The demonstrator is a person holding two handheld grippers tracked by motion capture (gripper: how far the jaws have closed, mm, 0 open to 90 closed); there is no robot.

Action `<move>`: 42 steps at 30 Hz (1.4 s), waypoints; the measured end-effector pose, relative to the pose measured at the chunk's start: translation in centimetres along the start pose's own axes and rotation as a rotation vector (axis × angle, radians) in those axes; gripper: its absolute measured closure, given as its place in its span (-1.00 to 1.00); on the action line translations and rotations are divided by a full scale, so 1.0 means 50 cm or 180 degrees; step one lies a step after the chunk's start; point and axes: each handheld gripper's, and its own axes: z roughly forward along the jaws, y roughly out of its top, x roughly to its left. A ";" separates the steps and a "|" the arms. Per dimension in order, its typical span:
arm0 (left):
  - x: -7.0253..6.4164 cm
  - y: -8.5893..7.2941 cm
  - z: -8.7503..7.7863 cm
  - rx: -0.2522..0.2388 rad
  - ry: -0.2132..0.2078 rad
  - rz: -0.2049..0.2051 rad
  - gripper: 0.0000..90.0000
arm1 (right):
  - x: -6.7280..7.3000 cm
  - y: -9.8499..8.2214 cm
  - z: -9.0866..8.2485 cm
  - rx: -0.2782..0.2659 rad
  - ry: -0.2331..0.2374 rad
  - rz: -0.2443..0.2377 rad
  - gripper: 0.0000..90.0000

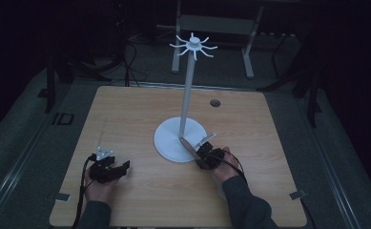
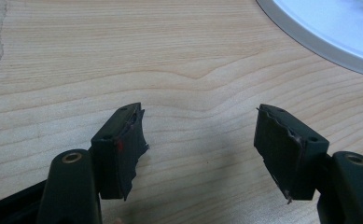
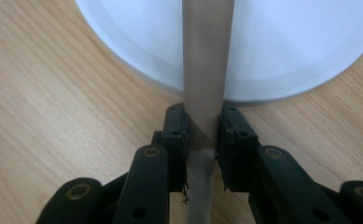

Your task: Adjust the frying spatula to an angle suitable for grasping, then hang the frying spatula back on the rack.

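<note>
The right hand-held gripper (image 3: 202, 140) is clamping a flat, grey-brown strip (image 3: 205, 70), its jaws pressing on the two edges near one end. The strip is reaching out from the jaws across the rim of the stand's white base (image 1: 171, 143), pointing toward the pole (image 1: 189, 90). I cannot tell what the strip is made of. It is looking thin and light, and stiff enough to hold its line unsupported; I would guess the surface is smooth, so a grip near the end like this could let it pivot, and a hold nearer its middle would steady it.

The right hand (image 1: 223, 164) is lying low on the counter (image 1: 126, 109) just at the near right edge of the base, forearm angling in from below. The left hand-held gripper (image 2: 202, 140) is resting on the counter well to the left of the base, jaws spread wide with nothing between them, pointing toward the base rim.

The hooks (image 1: 193, 46) atop the pole are hanging bare.
</note>
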 end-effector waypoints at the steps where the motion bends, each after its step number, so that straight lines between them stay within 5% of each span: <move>1: 0.000 0.000 0.000 0.0004 0.0000 0.0004 -0.26 | 0.000 -0.001 -0.003 -0.0018 0.0000 0.0008 0.65; 21: 0.000 0.000 -0.002 -0.0003 0.0008 0.0003 -0.26 | 0.002 -0.017 -0.041 -0.0316 -0.0005 0.0092 0.65; 42: 0.001 -0.002 0.002 0.0029 0.0007 -0.0001 -0.26 | -0.029 -0.040 -0.124 -0.0901 -0.0104 0.0305 0.65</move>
